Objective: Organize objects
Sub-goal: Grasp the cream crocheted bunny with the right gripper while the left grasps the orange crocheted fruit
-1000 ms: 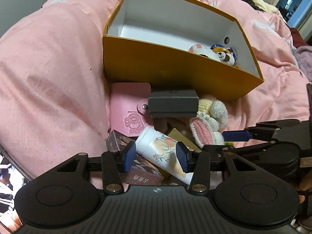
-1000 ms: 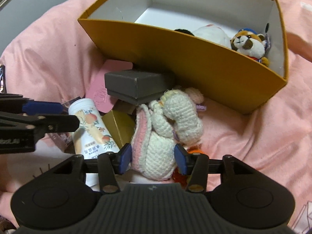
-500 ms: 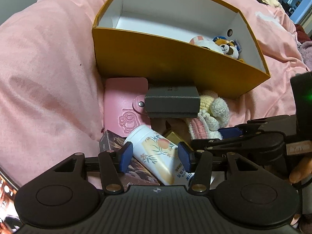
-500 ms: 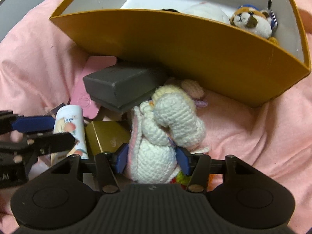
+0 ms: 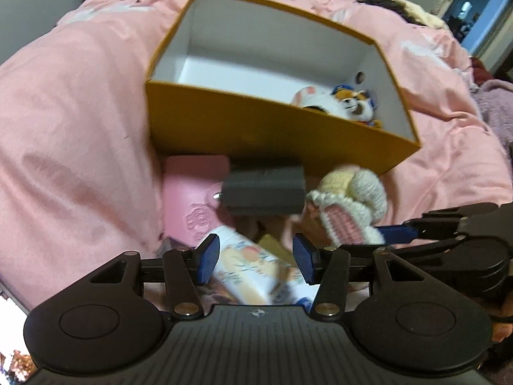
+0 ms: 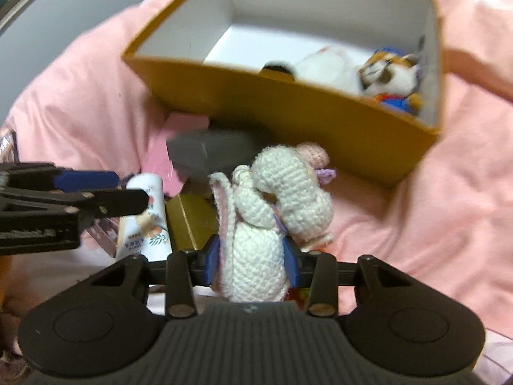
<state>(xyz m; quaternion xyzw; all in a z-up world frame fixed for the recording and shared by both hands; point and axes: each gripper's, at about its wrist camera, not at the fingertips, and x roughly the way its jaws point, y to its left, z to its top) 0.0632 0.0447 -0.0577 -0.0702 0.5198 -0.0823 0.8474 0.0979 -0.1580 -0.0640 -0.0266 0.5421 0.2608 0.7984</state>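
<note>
Two grippers are working in front of the open yellow box [image 5: 256, 134], which is sitting on the pink bed cover [image 5: 73, 134]. The right gripper [image 6: 253, 261] is squeezing the lower body of the crocheted bunny [image 6: 272, 202]: its blue pads are pressing into the white yarn on both sides, and the toy's knitted limbs and pink-lined ear are rising above the jaws, just in front of the box's near wall. The left gripper [image 5: 255, 261] is hovering with its jaws spread wide over the white bottle [image 5: 253, 266], a smooth cylinder printed with peaches and leaves that is lying slanted between the pads; whether either pad is touching it, I cannot tell. Against the box's near wall a matte grey case [image 5: 264, 189], rectangular and hard-edged, is resting on a flat pink wallet [image 5: 192, 199] embossed with a cartoon figure. A glossy gold carton [image 6: 190, 221] is lying beside the bottle, further from the box. Inside the box, in its right corner, a plush fox [image 6: 389, 75] with orange-and-white fur is leaning beside a white plush toy [image 6: 323, 65].
</note>
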